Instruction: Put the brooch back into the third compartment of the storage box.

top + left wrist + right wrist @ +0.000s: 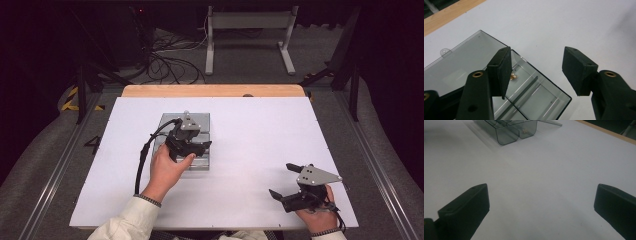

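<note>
On the white table [260, 150], a clear smoky compartment box [536, 92], lid open

One sign is legible from above my table — a dark figure "4" [93, 144] marked on the grey floor [60, 165] to the left of the white tabletop. Nearby, yellow-and-black hazard striping [70, 100] lies on that floor — it carries no lettering. No other text, label or brand can be read.

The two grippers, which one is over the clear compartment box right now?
The left gripper, jaws open, hangs above the clear compartment box at mid-table. The right gripper, also open, sits over bare white table near the person's edge, well away from the box.
</note>
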Available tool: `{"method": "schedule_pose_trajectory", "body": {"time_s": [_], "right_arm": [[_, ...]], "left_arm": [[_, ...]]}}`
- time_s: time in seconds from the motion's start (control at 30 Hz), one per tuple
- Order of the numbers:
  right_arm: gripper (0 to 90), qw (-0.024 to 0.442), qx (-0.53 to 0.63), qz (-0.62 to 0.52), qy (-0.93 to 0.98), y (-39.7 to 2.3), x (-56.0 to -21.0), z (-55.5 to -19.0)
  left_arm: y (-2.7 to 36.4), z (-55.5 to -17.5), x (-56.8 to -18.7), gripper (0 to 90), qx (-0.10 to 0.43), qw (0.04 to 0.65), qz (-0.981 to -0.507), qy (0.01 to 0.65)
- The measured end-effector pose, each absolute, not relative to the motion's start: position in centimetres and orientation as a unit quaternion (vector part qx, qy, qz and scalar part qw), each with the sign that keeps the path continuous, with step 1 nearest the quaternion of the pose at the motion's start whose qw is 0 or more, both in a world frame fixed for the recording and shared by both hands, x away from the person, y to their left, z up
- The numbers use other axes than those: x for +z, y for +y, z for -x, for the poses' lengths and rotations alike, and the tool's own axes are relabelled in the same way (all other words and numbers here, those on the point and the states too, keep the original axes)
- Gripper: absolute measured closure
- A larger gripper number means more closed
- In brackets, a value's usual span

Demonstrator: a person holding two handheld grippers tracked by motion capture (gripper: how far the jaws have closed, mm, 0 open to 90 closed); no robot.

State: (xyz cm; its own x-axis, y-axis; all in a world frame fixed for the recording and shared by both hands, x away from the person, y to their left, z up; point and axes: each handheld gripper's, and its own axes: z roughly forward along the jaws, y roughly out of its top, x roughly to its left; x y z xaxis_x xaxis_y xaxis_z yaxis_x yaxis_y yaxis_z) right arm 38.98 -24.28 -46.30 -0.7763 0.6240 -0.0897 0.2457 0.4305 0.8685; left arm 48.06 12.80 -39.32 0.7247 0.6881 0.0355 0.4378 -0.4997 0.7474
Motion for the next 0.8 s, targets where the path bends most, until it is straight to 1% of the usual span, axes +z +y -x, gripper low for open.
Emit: {"method": "schedule_pose_trajectory", "body": {"time_s": [0.3,0.4,0.8], "right_arm": [[0.8,0.204,0.462,-0.265,0.821,-24.3,-46.3,-39.0],[0.8,0.203,0.463,-0.265,0.821,-24.3,-46.3,-39.0],[0.8,0.204,0.462,-0.266,0.821,-24.3,-46.3,-39.0]], "left_arm": [[13.2,-47.1,-38.7,37.7,0.175,0.389,-0.844,0.325],[13.3,-46.6,-38.6,34.6,0.188,0.394,-0.840,0.321],[15.1,-44.4,-37.5,26.5,0.200,0.428,-0.827,0.305]]}}
